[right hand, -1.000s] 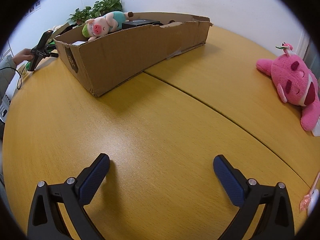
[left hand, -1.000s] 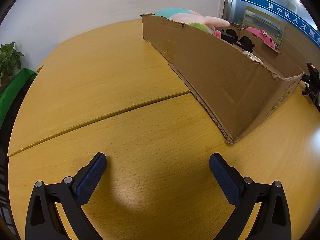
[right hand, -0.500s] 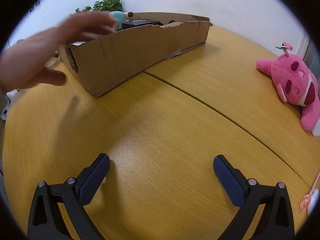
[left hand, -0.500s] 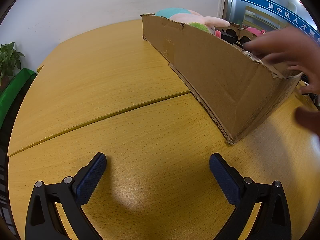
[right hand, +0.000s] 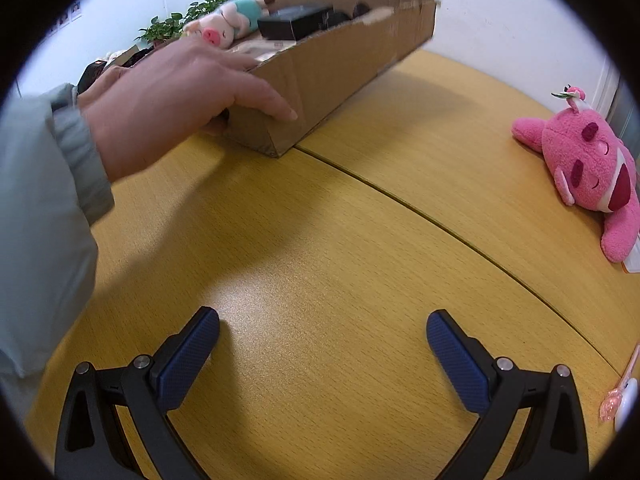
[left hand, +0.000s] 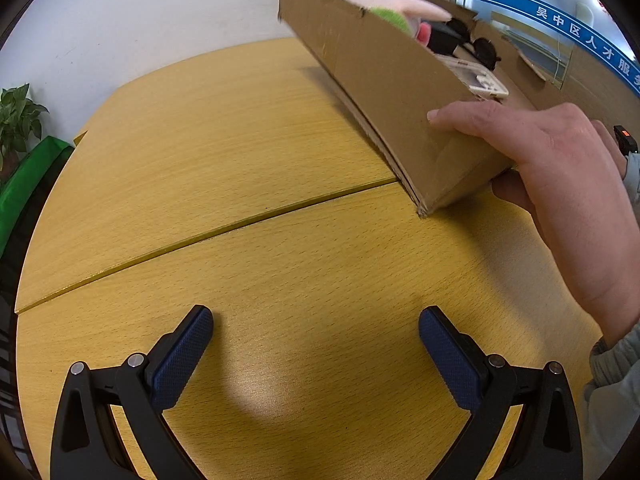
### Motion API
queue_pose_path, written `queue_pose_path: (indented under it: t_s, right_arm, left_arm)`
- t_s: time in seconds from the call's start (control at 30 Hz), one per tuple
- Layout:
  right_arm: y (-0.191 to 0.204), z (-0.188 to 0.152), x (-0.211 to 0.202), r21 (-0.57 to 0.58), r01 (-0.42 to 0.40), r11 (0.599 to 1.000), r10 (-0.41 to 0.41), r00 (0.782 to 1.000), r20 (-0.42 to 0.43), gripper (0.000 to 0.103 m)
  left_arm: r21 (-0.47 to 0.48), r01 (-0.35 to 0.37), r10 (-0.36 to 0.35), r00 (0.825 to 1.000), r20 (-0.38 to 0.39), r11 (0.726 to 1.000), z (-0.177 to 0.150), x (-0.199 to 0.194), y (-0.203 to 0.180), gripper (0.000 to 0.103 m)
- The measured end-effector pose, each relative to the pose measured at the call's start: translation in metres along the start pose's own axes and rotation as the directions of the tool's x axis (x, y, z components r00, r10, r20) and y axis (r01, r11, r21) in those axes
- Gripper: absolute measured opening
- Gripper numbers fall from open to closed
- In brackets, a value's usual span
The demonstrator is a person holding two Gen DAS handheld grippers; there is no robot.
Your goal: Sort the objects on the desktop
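Observation:
A long cardboard box [left hand: 384,80] [right hand: 340,60] is tilted, its far end raised off the yellow table [left hand: 240,160]. A bare hand [left hand: 560,168] [right hand: 172,100] grips its near end. Inside lie a pig plush [right hand: 224,28] [left hand: 376,0], a black box [right hand: 296,24], sunglasses [left hand: 476,46] and a white device [left hand: 476,78]. A pink bear plush [right hand: 588,164] lies on the table at the right. My left gripper [left hand: 316,340] is open and empty above the table. My right gripper [right hand: 324,344] is open and empty too.
A seam runs across the table [right hand: 440,220]. A small pink spoon-like item [right hand: 618,392] lies at the right edge. Potted plants stand at the left wall [left hand: 16,120] and behind the box [right hand: 180,24]. A green object [left hand: 28,184] sits beside the table.
A hand has come in and grasped the box's near end, and the box has tilted up at its far end and shifted. Both grippers stay still and open.

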State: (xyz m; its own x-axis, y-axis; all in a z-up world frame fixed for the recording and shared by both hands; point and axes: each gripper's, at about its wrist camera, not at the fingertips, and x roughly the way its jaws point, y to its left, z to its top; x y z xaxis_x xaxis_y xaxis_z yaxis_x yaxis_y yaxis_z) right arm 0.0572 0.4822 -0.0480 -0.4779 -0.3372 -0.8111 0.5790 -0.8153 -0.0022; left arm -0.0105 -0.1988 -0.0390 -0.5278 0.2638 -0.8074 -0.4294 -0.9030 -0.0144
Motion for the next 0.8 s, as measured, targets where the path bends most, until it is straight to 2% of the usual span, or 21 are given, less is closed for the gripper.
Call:
queue_pose_path:
  t_s: [0.8]
  right_arm:
    - [-0.0015, -0.0011, -0.0022, 0.001, 0.001, 1.0, -0.001, 1.0, 0.0, 0.103]
  left_arm:
    - [-0.002, -0.002, 0.002, 1.0, 0.0, 1.0, 0.0019, 0.0025, 0.0006, 0.103]
